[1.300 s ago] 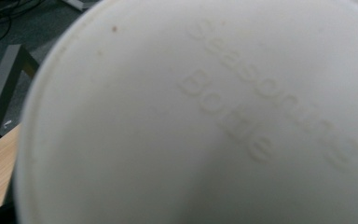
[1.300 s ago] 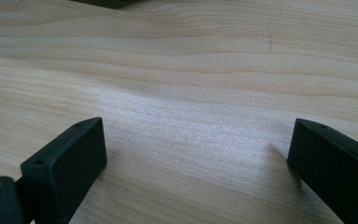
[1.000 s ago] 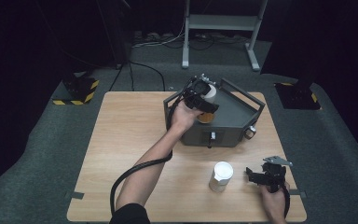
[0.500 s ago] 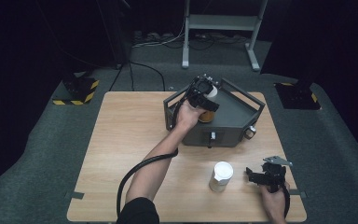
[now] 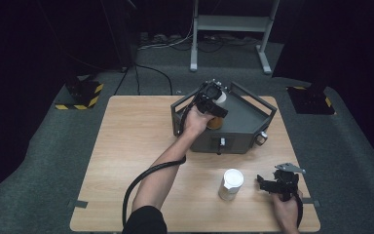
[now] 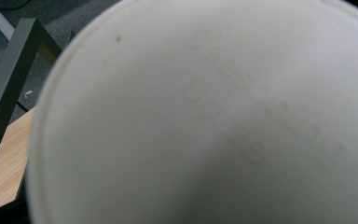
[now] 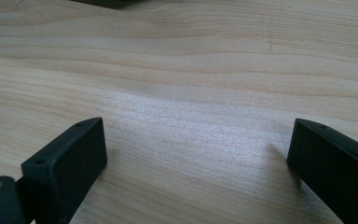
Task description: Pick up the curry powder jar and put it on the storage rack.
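Here at the wooden table (image 5: 126, 146), pale grain running across it, the top sits on grey carpet (image 5: 39, 165) in a very dark room. Black-and-yellow hazard-striped blocks mark the floor: one (image 5: 80, 92) off the table's ten o'clock corner, another (image 5: 310, 97) off its two o'clock corner. At twelve o'clock, beyond the table, a light metal stand (image 5: 229, 29) rises with cables trailing on the floor beside it.

On the far half of the table, around one o'clock from its centre, sits a dark grey open-topped box (image 5: 246, 124) with a raised frame rail and a small knob on its front right corner. The left gripper (image 5: 213, 100) is up over the box's near-left part, clenched on a white-lidded bottle (image 5: 220, 97), amber body showing just beneath the hand. In the left gripper view that white lid (image 6: 214, 121) sits right against the lens, faint raised lettering on it too blurred to read, the box's grey rail (image 6: 9, 79) and a sliver of wood at nine o'clock.

Down at five o'clock on the table, the right gripper (image 5: 272, 183) rests low on the wood, jaws spread wide with nothing between them; the right gripper view shows bare grain (image 7: 191, 93) between the two black jaws. Just at its nine o'clock stands a second white-capped bottle (image 5: 231, 184), upright, apart from the jaws.
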The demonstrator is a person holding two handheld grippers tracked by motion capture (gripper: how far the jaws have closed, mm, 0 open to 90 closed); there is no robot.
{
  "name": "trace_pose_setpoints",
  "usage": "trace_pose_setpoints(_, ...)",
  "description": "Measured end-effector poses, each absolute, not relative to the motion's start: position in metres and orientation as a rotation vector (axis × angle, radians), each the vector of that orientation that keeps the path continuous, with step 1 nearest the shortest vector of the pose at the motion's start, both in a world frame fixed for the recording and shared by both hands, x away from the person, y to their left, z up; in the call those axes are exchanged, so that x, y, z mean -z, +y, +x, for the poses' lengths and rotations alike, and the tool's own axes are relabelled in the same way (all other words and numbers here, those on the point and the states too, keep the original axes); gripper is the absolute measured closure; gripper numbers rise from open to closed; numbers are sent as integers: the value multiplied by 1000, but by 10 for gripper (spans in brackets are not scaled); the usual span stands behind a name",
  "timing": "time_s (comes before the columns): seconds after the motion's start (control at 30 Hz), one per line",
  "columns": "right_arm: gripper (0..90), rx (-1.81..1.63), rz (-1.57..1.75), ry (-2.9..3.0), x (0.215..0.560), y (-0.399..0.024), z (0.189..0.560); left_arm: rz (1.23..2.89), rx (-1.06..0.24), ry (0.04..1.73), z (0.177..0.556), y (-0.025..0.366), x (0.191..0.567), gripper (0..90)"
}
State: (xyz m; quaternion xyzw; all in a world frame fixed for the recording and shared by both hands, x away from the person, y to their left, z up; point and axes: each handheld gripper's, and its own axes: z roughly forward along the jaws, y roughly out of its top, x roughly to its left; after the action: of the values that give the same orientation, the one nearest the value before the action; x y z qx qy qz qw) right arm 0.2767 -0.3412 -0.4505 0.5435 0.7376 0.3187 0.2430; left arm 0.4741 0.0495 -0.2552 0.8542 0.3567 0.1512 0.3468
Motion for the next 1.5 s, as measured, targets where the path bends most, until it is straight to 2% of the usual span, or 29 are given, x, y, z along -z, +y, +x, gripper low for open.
trace_pose_setpoints(0.6,41,-870,1484,2016,450,-341,277,2191,-391,909,473,56,261,322)
trace_pose_setpoints(0.7,41,-869,1484,2016,450,-341,277,2168,-385,909,472,60,263,195)
trace_pose_setpoints(0.83,41,-869,1485,2015,450,-341,277,2137,-396,914,467,66,265,78)
trace_pose_setpoints(1.17,41,-868,1485,2015,450,-341,277,2089,-409,920,446,89,269,8)
trace_pose_setpoints(1.5,41,-869,1486,2015,450,-341,277,2046,-429,928,423,115,272,4)
